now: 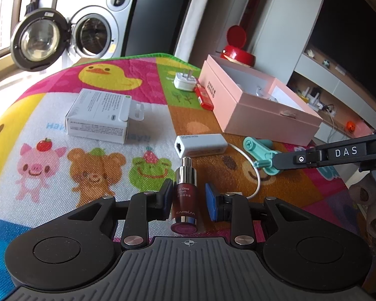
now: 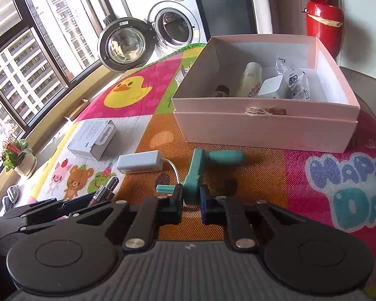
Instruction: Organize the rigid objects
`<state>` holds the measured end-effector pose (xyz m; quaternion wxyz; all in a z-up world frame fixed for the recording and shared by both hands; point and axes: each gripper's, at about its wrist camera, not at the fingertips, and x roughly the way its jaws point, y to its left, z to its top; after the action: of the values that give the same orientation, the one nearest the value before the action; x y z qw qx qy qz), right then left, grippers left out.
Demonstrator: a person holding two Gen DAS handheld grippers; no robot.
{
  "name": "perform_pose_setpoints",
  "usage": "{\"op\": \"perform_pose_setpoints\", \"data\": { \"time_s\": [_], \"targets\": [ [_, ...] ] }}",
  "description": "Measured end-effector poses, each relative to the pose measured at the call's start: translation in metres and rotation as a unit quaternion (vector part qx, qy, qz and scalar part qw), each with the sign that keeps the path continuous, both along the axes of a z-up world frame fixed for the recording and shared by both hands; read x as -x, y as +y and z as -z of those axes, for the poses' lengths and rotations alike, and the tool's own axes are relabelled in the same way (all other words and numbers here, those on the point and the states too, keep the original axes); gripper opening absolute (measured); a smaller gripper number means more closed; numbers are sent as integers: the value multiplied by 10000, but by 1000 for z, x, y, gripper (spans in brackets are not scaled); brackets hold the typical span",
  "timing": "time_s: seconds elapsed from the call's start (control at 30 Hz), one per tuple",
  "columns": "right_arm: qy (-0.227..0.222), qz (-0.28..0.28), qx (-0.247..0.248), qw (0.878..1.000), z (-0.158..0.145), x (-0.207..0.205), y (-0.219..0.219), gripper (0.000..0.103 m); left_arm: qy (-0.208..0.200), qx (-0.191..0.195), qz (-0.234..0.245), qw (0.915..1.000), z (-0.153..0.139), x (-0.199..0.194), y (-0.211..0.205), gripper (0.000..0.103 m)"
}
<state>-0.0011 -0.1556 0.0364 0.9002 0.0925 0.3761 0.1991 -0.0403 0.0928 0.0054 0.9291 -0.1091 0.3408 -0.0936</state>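
Observation:
My left gripper (image 1: pixel 189 200) is open around a dark red serum bottle (image 1: pixel 185 198) that lies on the play mat; the left pad touches it, the right pad stands apart. My right gripper (image 2: pixel 191 203) is shut on a teal plastic crank-like tool (image 2: pixel 200 168), seen from the side in the left wrist view (image 1: pixel 260 156). The open pink box (image 2: pixel 263 123) lies beyond, holding a cream bottle (image 2: pixel 249 79), a white cube (image 2: pixel 273 87) and a plastic bag (image 2: pixel 295 80). The box also shows in the left wrist view (image 1: pixel 253 107).
On the mat lie a white adapter with cable (image 1: pixel 200 145), a white carton (image 1: pixel 100 115), a white plug (image 1: pixel 184 80) and a red stick (image 1: pixel 204 96). A red bin (image 2: pixel 323 20) and a washing machine (image 2: pixel 173 22) with open door stand behind.

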Motion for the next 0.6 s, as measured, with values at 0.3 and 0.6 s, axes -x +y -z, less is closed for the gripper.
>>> {"op": "perform_pose_setpoints", "data": {
  "time_s": [0.3,0.6],
  "targets": [
    [-306,83,697,9971,0,29,-24,12,-25,-19,-5,10000,1,2,-1,31],
    [-770,1057,1616,9782,3,39,-42,59,-9,-68,-46,10000,0,1,-3,31]
  ]
}}
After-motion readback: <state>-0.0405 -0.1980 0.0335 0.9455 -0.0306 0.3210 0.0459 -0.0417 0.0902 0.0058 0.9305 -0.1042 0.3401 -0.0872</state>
